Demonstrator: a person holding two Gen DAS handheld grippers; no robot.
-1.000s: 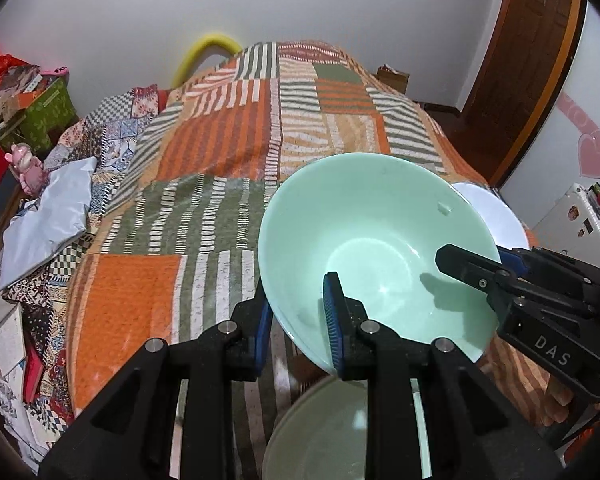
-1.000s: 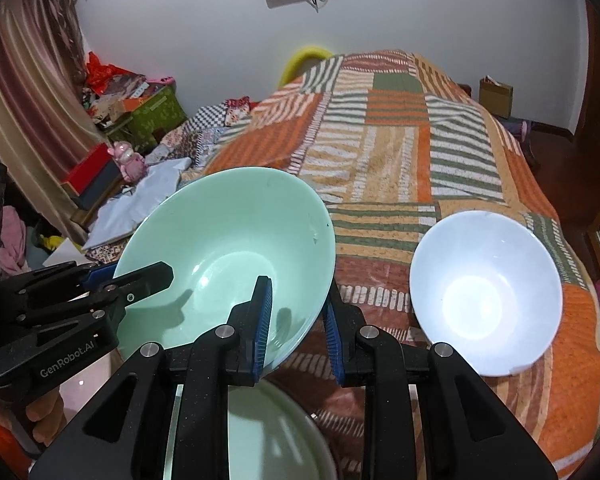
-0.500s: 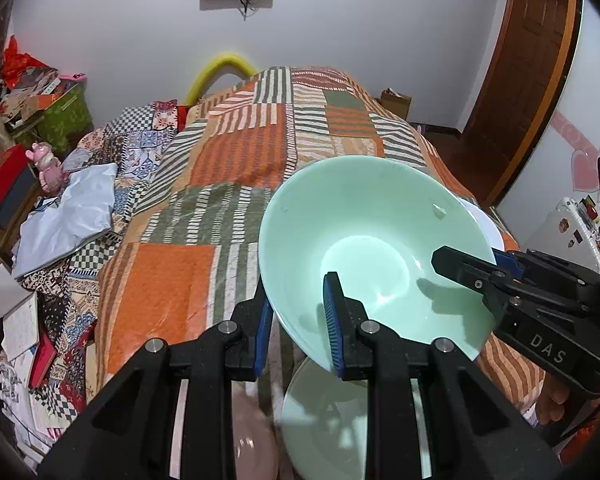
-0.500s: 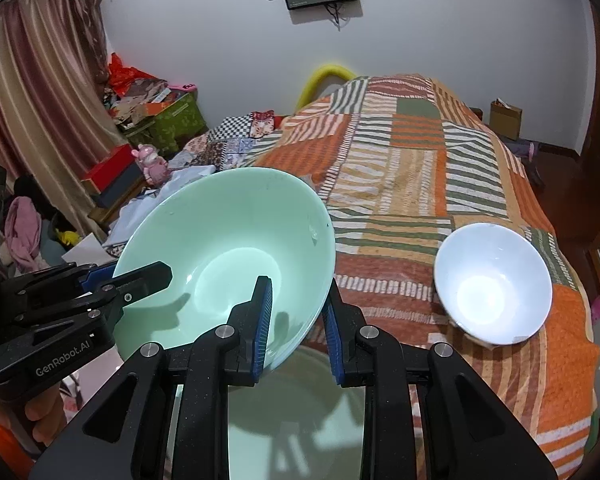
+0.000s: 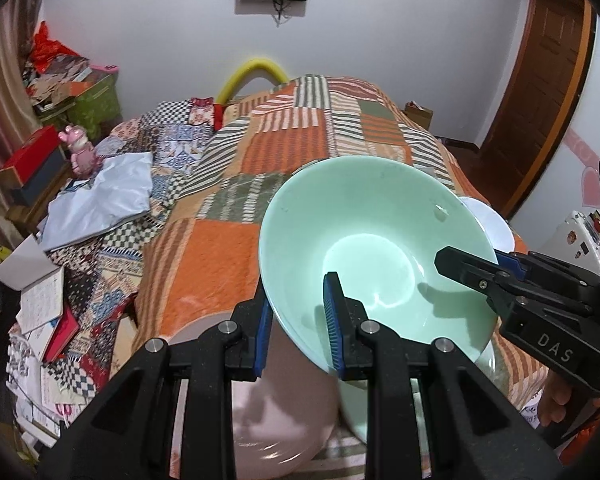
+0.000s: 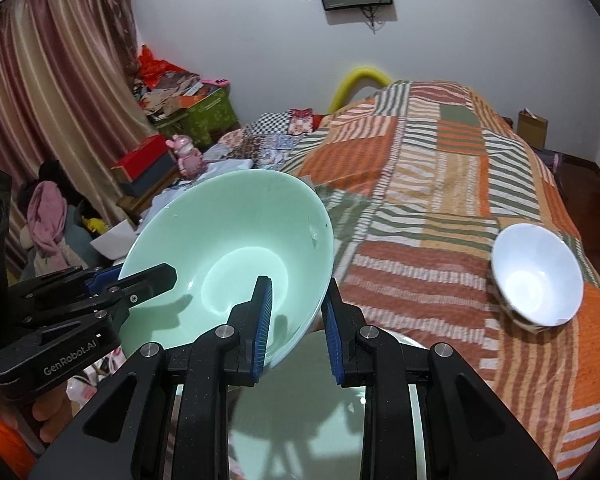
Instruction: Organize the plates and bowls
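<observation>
A large mint-green bowl (image 5: pixel 372 248) is held in the air, tilted, by both grippers. My left gripper (image 5: pixel 298 330) is shut on its near-left rim; it also shows in the right wrist view (image 6: pixel 140 280). My right gripper (image 6: pixel 296 326) is shut on the bowl's (image 6: pixel 228 256) right rim; it also shows in the left wrist view (image 5: pixel 466 266). Below lie a second mint-green dish (image 6: pixel 320 412), seen too in the left wrist view (image 5: pixel 356 412), and a pink dish (image 5: pixel 284 400). A white bowl (image 6: pixel 538 276) sits on the bed to the right, partly hidden in the left wrist view (image 5: pixel 490 222).
The patchwork-quilted bed (image 6: pixel 440 168) stretches ahead. Left of it are a crumpled white sheet (image 5: pixel 100 196), books and papers (image 5: pixel 48 304), a pink toy (image 5: pixel 80 152) and boxes (image 6: pixel 204 112). A wooden door (image 5: pixel 540 92) stands at the right.
Both grippers have lifted the mint-green bowl up and back from the bed. The dishes underneath have come into view and the white bowl now sits farther away.
</observation>
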